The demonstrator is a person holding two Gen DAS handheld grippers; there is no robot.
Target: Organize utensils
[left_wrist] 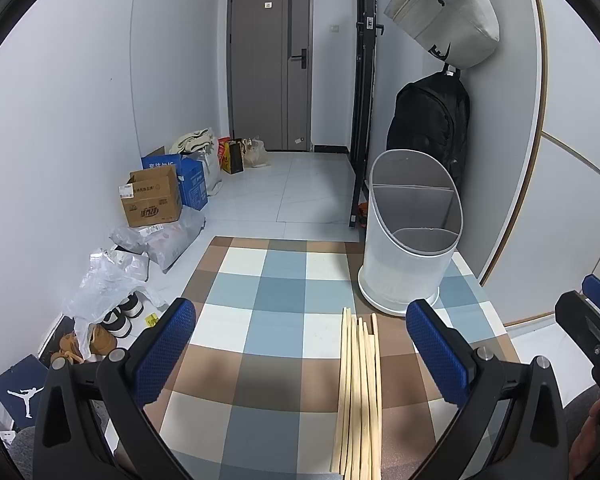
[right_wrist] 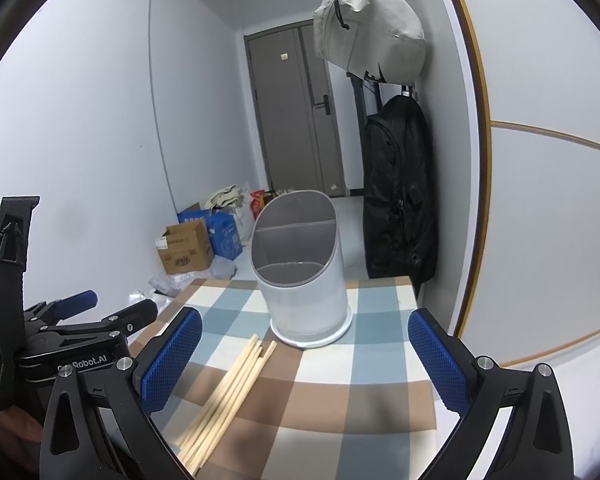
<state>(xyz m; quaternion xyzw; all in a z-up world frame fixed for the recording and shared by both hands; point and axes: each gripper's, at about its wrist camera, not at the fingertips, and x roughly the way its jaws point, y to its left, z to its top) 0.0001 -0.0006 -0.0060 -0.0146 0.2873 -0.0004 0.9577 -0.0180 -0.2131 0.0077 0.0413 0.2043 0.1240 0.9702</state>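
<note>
Both claws released, holding nothing: left gripper (left_wrist: 300,344), right gripper (right_wrist: 304,352). Bundle of pale wooden chopsticks (left_wrist: 358,396) lies flat on the checked tablecloth (left_wrist: 260,300), lower centre. White slant-topped divided utensil holder (left_wrist: 408,232) stands upright just beyond them, centre-right.

Cut off and unreadable

The chopsticks (left_wrist: 358,396) run off the bottom edge in both wrist views; the cardboard box (left_wrist: 151,198) print is too small to read; the holder (left_wrist: 410,232) hides the black backpack's (left_wrist: 430,128) lower part

Both wrist views low, doorward
</note>
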